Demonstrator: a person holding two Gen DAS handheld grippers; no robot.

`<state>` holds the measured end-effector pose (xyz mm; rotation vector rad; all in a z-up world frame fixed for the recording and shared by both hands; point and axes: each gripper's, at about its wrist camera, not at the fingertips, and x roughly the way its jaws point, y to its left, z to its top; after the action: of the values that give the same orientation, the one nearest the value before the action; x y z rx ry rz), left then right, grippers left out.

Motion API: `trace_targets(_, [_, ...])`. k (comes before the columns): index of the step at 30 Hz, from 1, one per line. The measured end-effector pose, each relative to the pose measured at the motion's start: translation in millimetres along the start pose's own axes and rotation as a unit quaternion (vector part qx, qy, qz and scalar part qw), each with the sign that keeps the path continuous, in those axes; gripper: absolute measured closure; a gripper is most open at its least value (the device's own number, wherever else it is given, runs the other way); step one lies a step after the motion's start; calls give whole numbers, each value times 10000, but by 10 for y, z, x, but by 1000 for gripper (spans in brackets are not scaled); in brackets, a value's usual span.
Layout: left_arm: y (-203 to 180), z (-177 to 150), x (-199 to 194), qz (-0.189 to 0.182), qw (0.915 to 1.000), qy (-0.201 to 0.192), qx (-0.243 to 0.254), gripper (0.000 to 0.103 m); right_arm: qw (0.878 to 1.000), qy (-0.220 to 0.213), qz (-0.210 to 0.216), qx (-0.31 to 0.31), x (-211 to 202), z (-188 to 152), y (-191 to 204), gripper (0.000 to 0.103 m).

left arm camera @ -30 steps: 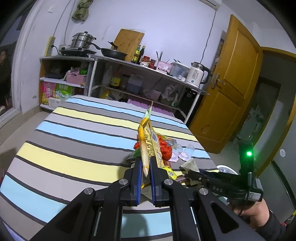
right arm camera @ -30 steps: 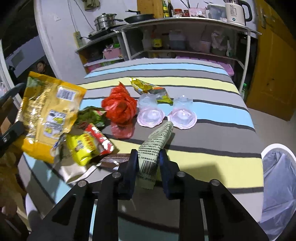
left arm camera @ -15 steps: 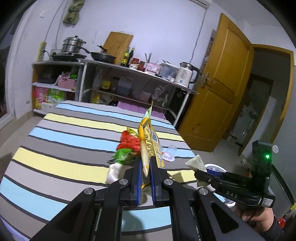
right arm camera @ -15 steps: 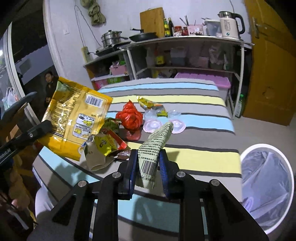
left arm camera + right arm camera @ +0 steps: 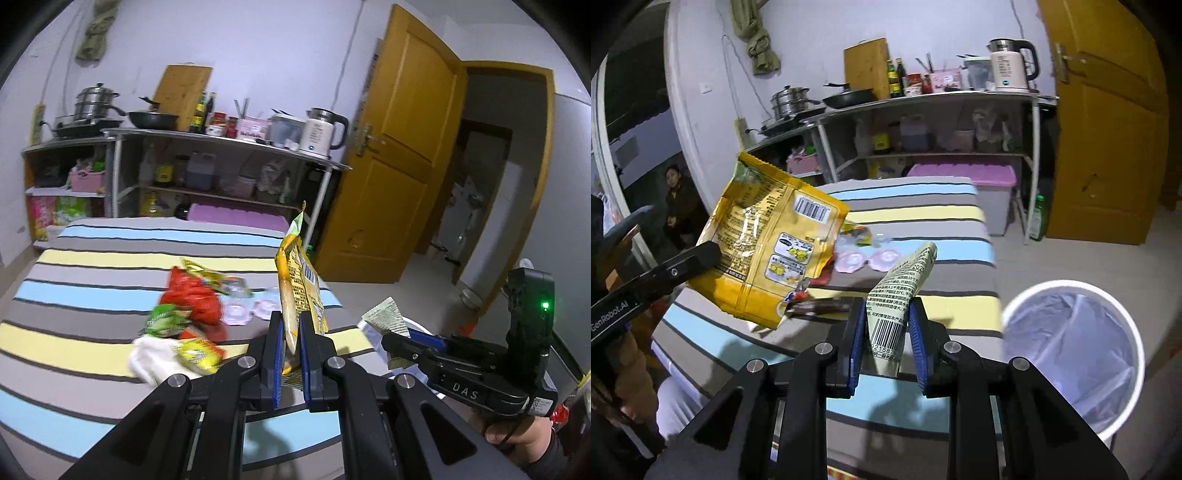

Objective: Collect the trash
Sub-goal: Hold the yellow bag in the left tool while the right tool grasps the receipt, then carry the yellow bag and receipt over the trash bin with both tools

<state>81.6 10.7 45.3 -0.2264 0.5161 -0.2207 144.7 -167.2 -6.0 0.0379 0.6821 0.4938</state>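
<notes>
My left gripper (image 5: pixel 291 325) is shut on a yellow snack bag (image 5: pixel 297 284), held edge-on above the striped table; the right wrist view shows the same yellow snack bag (image 5: pixel 768 243) broadside at the left. My right gripper (image 5: pixel 888 314) is shut on a pale green printed wrapper (image 5: pixel 899 295), lifted over the table's near right corner beside the white trash bin (image 5: pixel 1071 350). The left wrist view has the right gripper (image 5: pixel 391 338) at lower right with the green wrapper (image 5: pixel 386 315) sticking up. More trash lies on the table: a red wrapper (image 5: pixel 192 295), clear plastic cups (image 5: pixel 236 314) and small packets (image 5: pixel 195 352).
The striped tablecloth (image 5: pixel 92 291) covers the table. A metal shelf unit (image 5: pixel 221 147) with pots, bottles and a kettle (image 5: pixel 321 133) stands behind. A yellow door (image 5: pixel 402 147) stands open at the right. A person (image 5: pixel 677 206) sits at the far left in the right wrist view.
Both grippers rose and drew back from the table toward the right, each keeping its wrapper. The trash bin came much further into the right wrist view.
</notes>
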Motion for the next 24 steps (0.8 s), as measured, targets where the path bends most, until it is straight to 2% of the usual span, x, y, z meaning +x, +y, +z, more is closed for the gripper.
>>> trace_targets(14, [-815, -2, 734, -658, 9954, 442, 545, 95, 9950, -174, -776, 608, -344, -125, -845, 79])
trace_targets(24, [-1274, -120, 1212, -1002, 9878, 846, 837, 95, 9891, -69, -1068, 1012, -371, -271, -1325, 78])
